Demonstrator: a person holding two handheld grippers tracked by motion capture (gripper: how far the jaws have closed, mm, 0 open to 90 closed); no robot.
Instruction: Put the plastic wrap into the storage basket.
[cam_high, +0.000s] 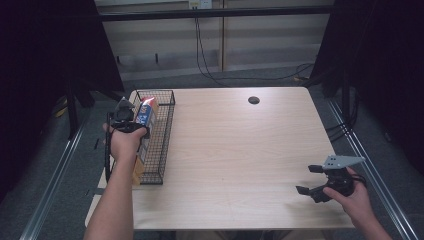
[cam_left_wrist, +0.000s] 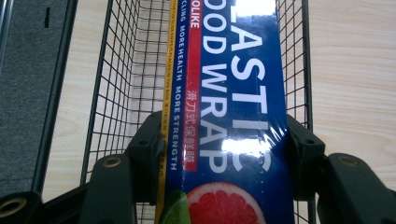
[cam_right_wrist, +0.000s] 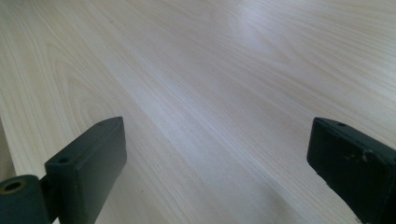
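A long blue box of plastic food wrap (cam_high: 146, 114) with white lettering, a yellow edge and a grapefruit picture (cam_left_wrist: 233, 93) hangs lengthwise over the black wire basket (cam_high: 167, 125) at the table's left edge. My left gripper (cam_high: 136, 122) is shut on it, its pads pressing both long sides (cam_left_wrist: 226, 140). Basket mesh (cam_left_wrist: 121, 70) lies beneath the box. Part of the box is hidden by the person's left forearm in the high view. My right gripper (cam_high: 307, 179) stands open near the front right corner. Its jaws are wide apart over bare wood (cam_right_wrist: 217, 135).
The light wooden table (cam_high: 240, 150) has a round cable hole (cam_high: 253, 100) at its far middle. Dark curtains stand on both sides, cables lie on the floor behind, and metal rails run along the floor beside the table.
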